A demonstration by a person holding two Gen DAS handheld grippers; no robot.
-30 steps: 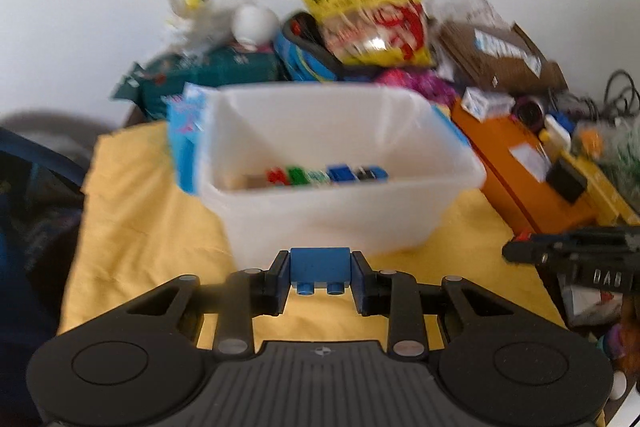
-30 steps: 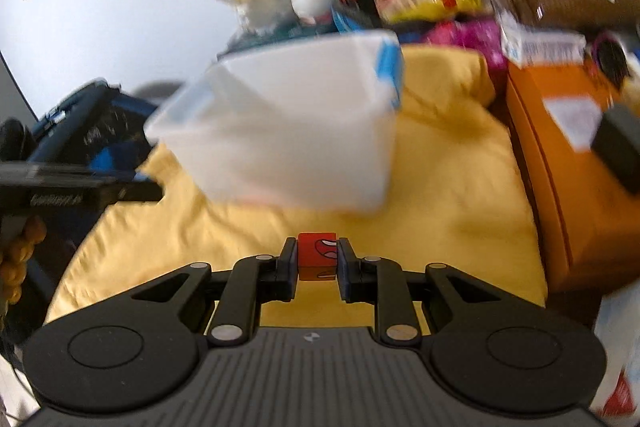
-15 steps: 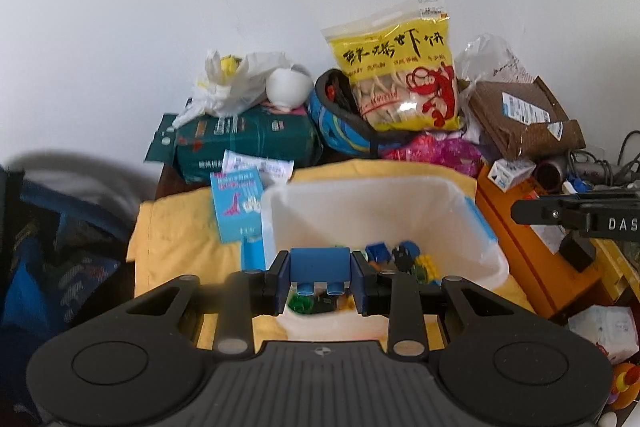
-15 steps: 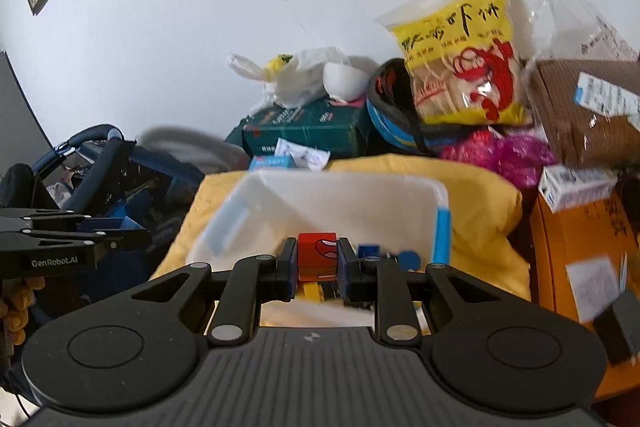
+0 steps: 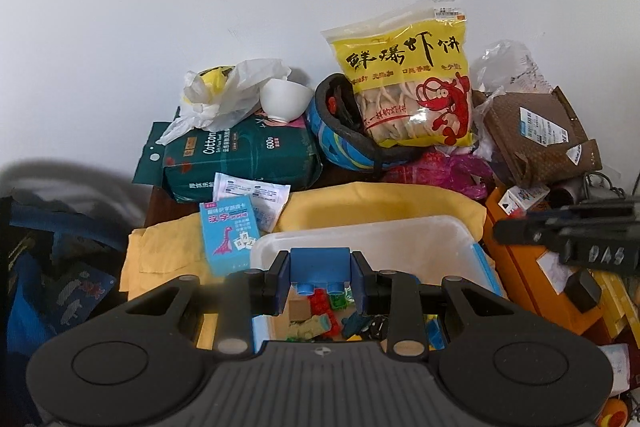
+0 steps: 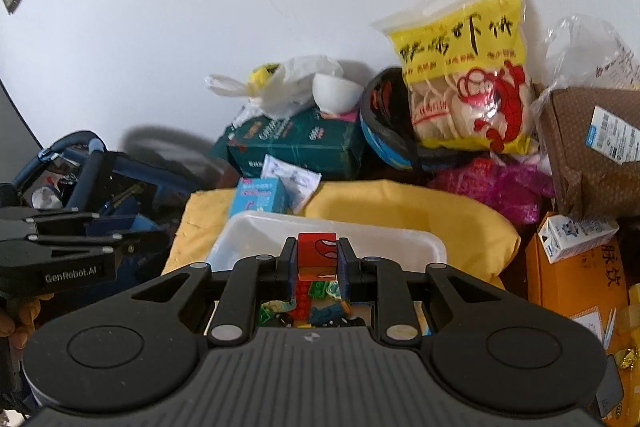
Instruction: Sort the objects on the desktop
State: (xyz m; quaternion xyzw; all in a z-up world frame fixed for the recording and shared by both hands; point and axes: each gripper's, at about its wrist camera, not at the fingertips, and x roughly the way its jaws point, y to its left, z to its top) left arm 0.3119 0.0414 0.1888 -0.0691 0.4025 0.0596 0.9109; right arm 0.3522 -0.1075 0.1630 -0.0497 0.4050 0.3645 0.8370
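Note:
My left gripper [image 5: 320,269] is shut on a blue toy brick [image 5: 319,265] with two studs facing down, held above the white plastic bin [image 5: 360,233]. Several coloured bricks [image 5: 324,303] lie on the bin's floor under it. In the right wrist view my right gripper [image 6: 317,259] is shut on a red block [image 6: 316,253] with a printed face, also above the white plastic bin [image 6: 332,227]. The other gripper shows at each view's edge: the right gripper [image 5: 568,233] at the right of the left wrist view, the left gripper [image 6: 68,247] at the left of the right wrist view.
The bin sits on a yellow cloth [image 5: 384,201]. A light blue card box [image 5: 228,233] leans at its left. Behind stand a green cotton-tissue pack [image 5: 240,155], a white bowl [image 5: 285,101], a yellow snack bag [image 5: 408,83] and a brown parcel [image 5: 536,135]. An orange box [image 6: 576,279] lies right.
Both grippers have risen and moved forward over the bin, each keeping its block. The bin went from standing in front of the fingers to lying beneath them, so its contents show.

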